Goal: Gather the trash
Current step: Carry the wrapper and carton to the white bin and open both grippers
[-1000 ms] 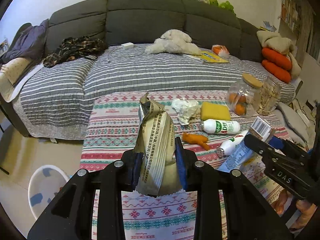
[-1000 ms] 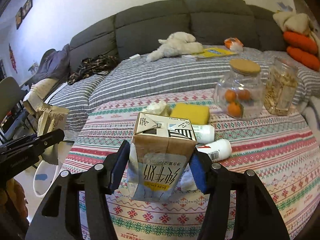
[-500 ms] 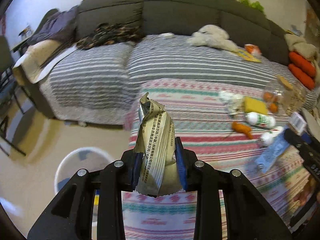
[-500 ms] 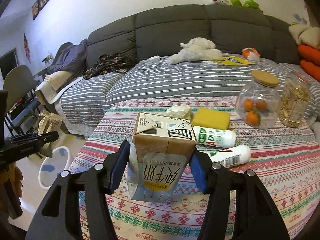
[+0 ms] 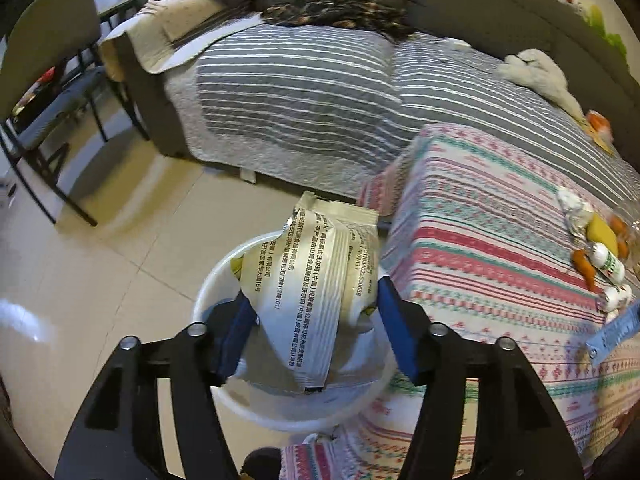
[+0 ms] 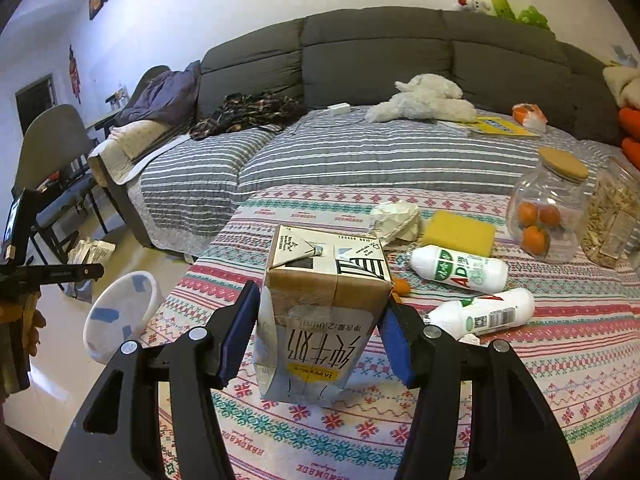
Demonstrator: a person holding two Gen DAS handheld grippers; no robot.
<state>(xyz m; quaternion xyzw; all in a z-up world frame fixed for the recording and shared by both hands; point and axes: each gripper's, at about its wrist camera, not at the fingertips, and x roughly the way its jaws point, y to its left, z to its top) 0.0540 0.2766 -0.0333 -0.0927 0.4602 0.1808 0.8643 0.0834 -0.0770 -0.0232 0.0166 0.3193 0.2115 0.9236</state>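
Two pieces of trash are in my tools, neither yet dropped. My left tool [image 5: 312, 332] hangs over the white bin [image 5: 224, 280] on the floor, its jaws opening around the crumpled wrapper [image 5: 316, 288], which is between them and about to fall in, I think. My right tool [image 6: 320, 332] is clamped on the milk carton [image 6: 324, 312] above the table [image 6: 520, 380]. Left there: two white bottles [image 6: 456, 268], crumpled paper [image 6: 394, 220]. The jar [image 6: 548, 208] holds oranges.

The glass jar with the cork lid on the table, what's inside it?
Three oranges sit at the bottom of the glass jar; the rest looks empty. Anything behind the fruit is hidden.
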